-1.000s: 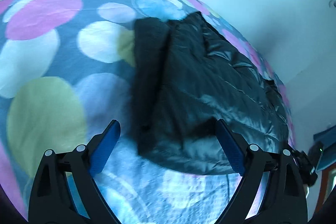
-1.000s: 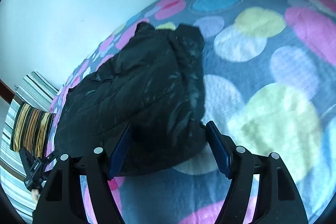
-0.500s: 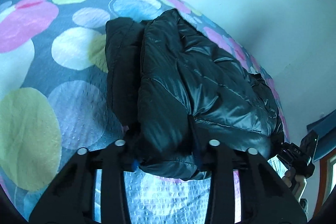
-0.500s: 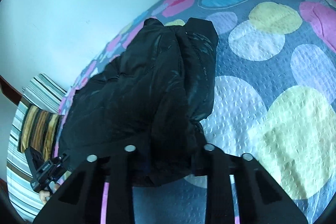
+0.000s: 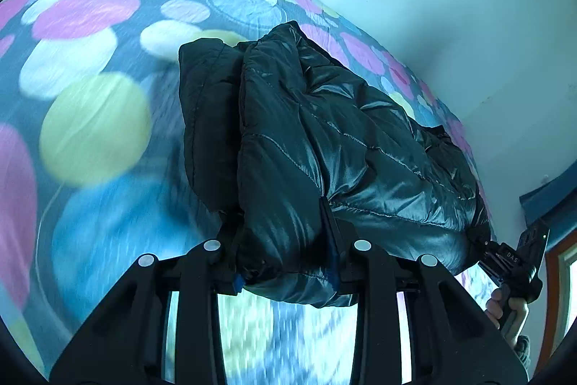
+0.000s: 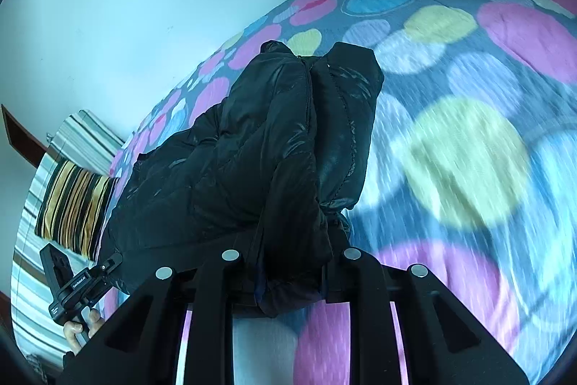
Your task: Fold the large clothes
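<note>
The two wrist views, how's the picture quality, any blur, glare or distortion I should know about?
Left wrist view: the bedspread is streaked with motion blur, the black jacket stays sharp with glossy highlights, and fisheye bends the bed edge. Right wrist view: the same streaking on the bedspread, a darker jacket with little sheen, and a blue cast overall.

One black puffer jacket (image 5: 324, 139), two grippers, one striped pillow (image 6: 74, 204)

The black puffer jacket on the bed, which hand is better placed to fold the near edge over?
Neither alone. The left gripper and right gripper each pinch a near corner of the jacket, so both should probably carry the edge over together.
</note>
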A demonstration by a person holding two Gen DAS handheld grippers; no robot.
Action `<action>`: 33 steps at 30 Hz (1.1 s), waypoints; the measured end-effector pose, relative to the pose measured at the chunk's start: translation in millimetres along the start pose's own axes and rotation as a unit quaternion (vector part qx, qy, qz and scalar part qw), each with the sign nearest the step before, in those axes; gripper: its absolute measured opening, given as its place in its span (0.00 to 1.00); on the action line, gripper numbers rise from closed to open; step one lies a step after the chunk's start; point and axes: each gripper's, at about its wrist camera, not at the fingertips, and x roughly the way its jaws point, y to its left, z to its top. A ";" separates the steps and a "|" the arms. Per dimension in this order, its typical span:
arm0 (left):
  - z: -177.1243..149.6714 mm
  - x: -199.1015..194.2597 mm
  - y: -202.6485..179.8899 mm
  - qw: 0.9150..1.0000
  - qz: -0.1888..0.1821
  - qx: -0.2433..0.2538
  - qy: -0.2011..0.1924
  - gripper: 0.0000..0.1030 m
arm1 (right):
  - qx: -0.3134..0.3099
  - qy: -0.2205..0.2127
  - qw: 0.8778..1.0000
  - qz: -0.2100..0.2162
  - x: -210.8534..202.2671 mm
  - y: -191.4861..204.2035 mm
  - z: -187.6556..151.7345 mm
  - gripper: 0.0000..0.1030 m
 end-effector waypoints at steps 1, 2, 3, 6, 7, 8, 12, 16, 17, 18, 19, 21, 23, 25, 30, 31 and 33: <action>-5.7 -5.3 -0.7 1.000 0.000 0.001 0.000 0.31 | 0.001 0.001 1.000 0.001 -3.9 -0.7 -4.2 0.21; -9.4 -8.5 -1.4 1.000 0.001 0.002 0.000 0.31 | 0.002 0.003 1.000 0.002 -9.4 -1.8 -10.5 0.21; -15.4 -13.9 -2.4 1.000 0.003 0.004 -0.001 0.31 | 0.003 0.004 1.000 0.002 -14.9 -2.8 -16.3 0.21; -30.1 -24.6 -2.0 1.000 0.001 -0.001 0.000 0.31 | 0.006 0.007 1.000 0.003 -25.7 -5.1 -29.6 0.21; -34.2 -27.1 -1.7 1.000 0.000 -0.001 0.000 0.31 | 0.009 0.009 1.000 0.004 -29.7 -7.3 -34.9 0.21; -36.4 -27.7 -1.5 1.000 -0.001 -0.002 0.000 0.31 | 0.010 0.010 1.000 0.004 -31.4 -8.3 -37.9 0.21; -41.5 -26.0 2.5 1.000 -0.002 -0.003 0.000 0.32 | 0.011 0.014 1.000 0.006 -30.8 -13.6 -44.8 0.21; -42.2 -26.6 2.2 1.000 0.000 -0.001 -0.002 0.32 | 0.011 0.013 1.000 0.007 -27.0 -15.9 -44.6 0.22; -42.9 -26.9 1.9 1.000 0.003 0.000 -0.002 0.33 | 0.010 0.013 1.000 0.008 -28.1 -16.0 -44.5 0.23; -45.1 -28.2 1.4 1.000 0.004 0.002 -0.003 0.33 | 0.009 0.013 1.000 0.008 -28.5 -16.4 -44.6 0.24; -45.5 -28.5 0.9 1.000 0.007 0.004 -0.003 0.34 | 0.009 0.012 1.000 0.008 -29.2 -15.9 -44.2 0.25; -46.6 -28.4 -0.1 1.000 0.014 0.008 -0.004 0.36 | 0.009 0.011 1.000 0.005 -30.1 -15.4 -44.5 0.28; -47.3 -28.2 0.6 1.000 0.018 0.008 -0.003 0.38 | 0.009 0.011 1.000 0.001 -33.1 -14.9 -47.4 0.34; -47.5 -28.9 0.8 1.000 0.024 0.010 -0.004 0.43 | 0.012 0.011 1.000 -0.001 -35.5 -15.4 -47.8 0.36; -50.6 -35.7 0.5 0.999 0.042 0.019 -0.012 0.57 | 0.015 0.005 1.000 -0.016 -46.7 -19.2 -47.5 0.43; -50.9 -36.7 0.4 0.999 0.047 0.022 -0.013 0.62 | 0.015 0.002 1.000 -0.022 -50.3 -19.6 -46.9 0.45; -51.8 -39.0 0.1 0.998 0.053 0.029 -0.014 0.64 | 0.013 -0.006 0.999 -0.036 -58.1 -19.9 -44.1 0.47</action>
